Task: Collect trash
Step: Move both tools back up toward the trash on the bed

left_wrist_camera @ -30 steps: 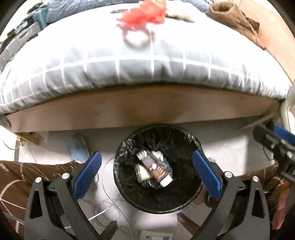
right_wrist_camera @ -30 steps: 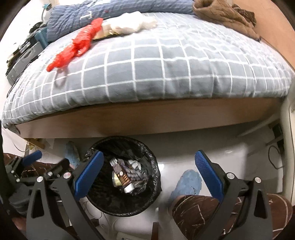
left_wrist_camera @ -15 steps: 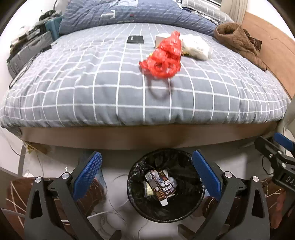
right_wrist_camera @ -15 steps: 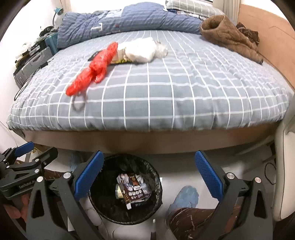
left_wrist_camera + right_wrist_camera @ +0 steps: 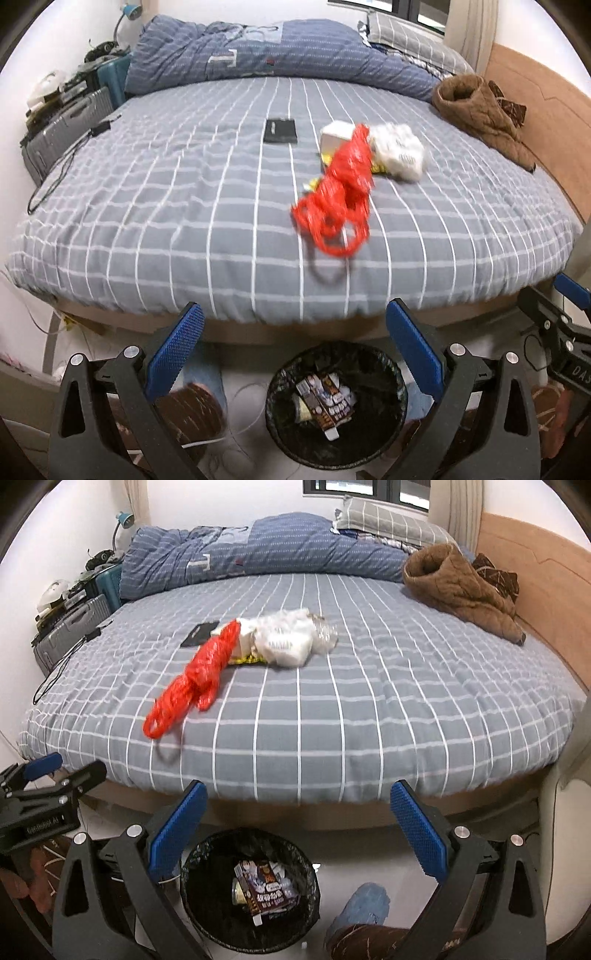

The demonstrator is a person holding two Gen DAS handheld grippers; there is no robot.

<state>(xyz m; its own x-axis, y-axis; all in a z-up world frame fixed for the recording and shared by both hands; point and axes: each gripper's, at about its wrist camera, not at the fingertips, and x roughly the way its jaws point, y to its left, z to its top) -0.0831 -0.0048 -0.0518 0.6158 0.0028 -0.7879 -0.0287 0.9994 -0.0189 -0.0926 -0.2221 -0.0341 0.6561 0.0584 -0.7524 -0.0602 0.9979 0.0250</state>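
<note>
Both sets of jaws wide apart, nothing held. Left gripper [image 5: 293, 347] and right gripper [image 5: 298, 825] sit low at the foot of the bed [image 5: 369, 709], side by side, aimed up over the mattress.

Directly below them on the floor: black-lined bin [image 5: 221, 853], already holding a few wrappers and a small box.

Trash left to collect is on the blanket, mid-bed: red plastic bag [image 5: 341, 192] nearest the foot edge, then a white crumpled bag [image 5: 286, 638], a white box [image 5: 334, 134] and a yellow wrapper [image 5: 249, 660], all bunched together and touching. A flat black item [image 5: 280, 131] lies just beside the pile; can't tell if that's trash, I'd leave it.

My read: the step is reaching for the next piece, red bag first.
- Come in over the edge and pinch the bunched middle, not a loose loop. Thin film slips and trails.
- Watch that the yellow wrapper doesn't drag along half-caught.
- Don't snag the blanket.
- Release low over the bin, since light plastic drifts.
</note>
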